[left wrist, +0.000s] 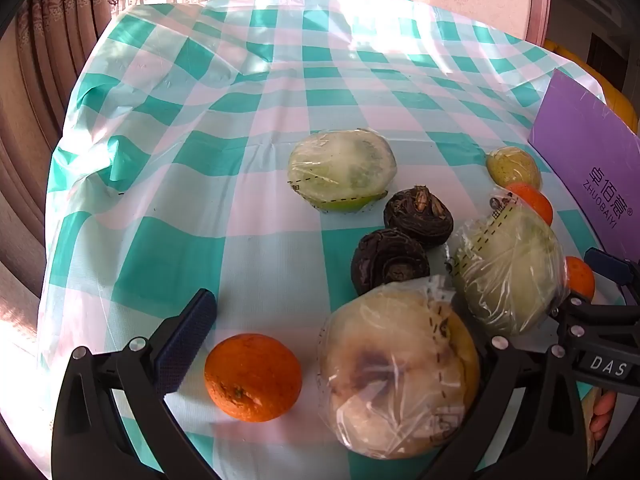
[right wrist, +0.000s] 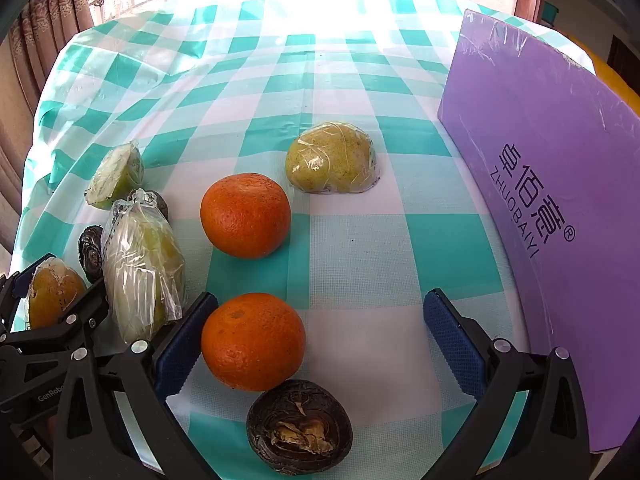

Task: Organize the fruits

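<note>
Both my tongs hang released over the scattered fruit, nothing gripped.

My left gripper (left wrist: 328, 344) straddles an orange (left wrist: 253, 377) and a wrapped pale half fruit (left wrist: 396, 376); its right pad is hidden behind that wrap, so I judge the spread only by the far-set left pad. My right gripper (right wrist: 320, 344) frames a second orange (right wrist: 253, 341), close to its left pad, with a dark water chestnut (right wrist: 299, 431) just below. If I close the left now, I could catch two fruits at once, or the slick film could slide. The right could roll its orange into the chestnut. The purple box (right wrist: 540, 208) is cut off, its opening unseen.
</note>
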